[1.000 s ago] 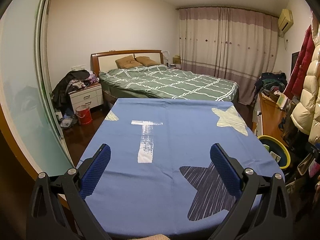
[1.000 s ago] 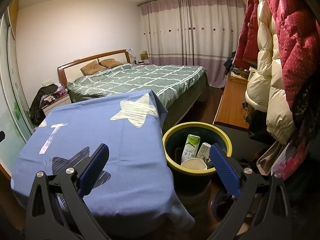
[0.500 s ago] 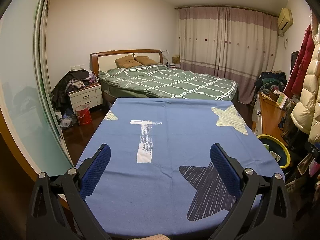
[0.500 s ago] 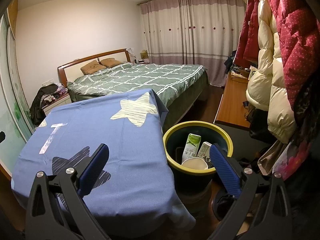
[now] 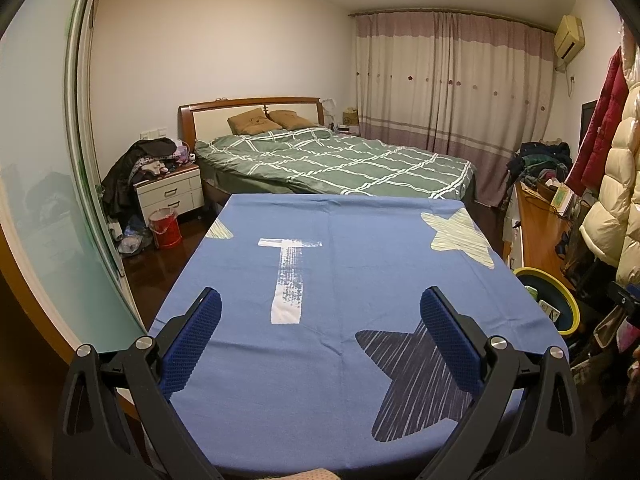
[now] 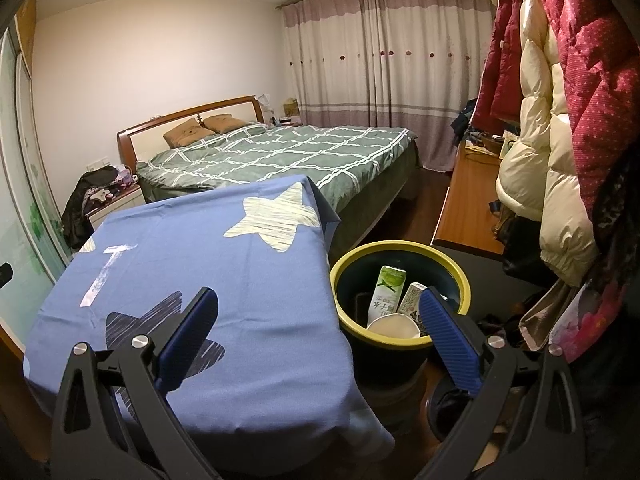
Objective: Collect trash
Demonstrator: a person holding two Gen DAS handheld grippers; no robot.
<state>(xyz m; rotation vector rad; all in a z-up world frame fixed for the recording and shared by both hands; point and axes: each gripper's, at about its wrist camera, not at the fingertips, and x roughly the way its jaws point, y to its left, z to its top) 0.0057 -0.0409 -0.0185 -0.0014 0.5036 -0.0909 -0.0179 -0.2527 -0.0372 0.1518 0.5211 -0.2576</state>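
A dark bin with a yellow rim [image 6: 400, 246] stands at the right of a table under a blue star-print cloth [image 6: 192, 256]. Inside it lie a green-and-white carton [image 6: 386, 292], a second carton [image 6: 412, 298] and a white cup [image 6: 394, 326]. My right gripper [image 6: 318, 332] hovers open over the table's right edge, its right finger in front of the bin. In the left wrist view the bin [image 5: 560, 292] shows at the far right. My left gripper [image 5: 320, 332] is open above the near part of the cloth [image 5: 340, 280], holding nothing.
A bed with a green checked cover [image 5: 332, 160] lies beyond the table. A nightstand piled with clothes [image 5: 168, 192] and a red bucket [image 5: 164, 226] stand at the left. A wooden desk [image 6: 468, 208] and hanging puffer coats [image 6: 560, 120] fill the right side.
Both views have shifted only slightly; the right gripper has crept a little toward the bin. Both grippers stay open and empty.
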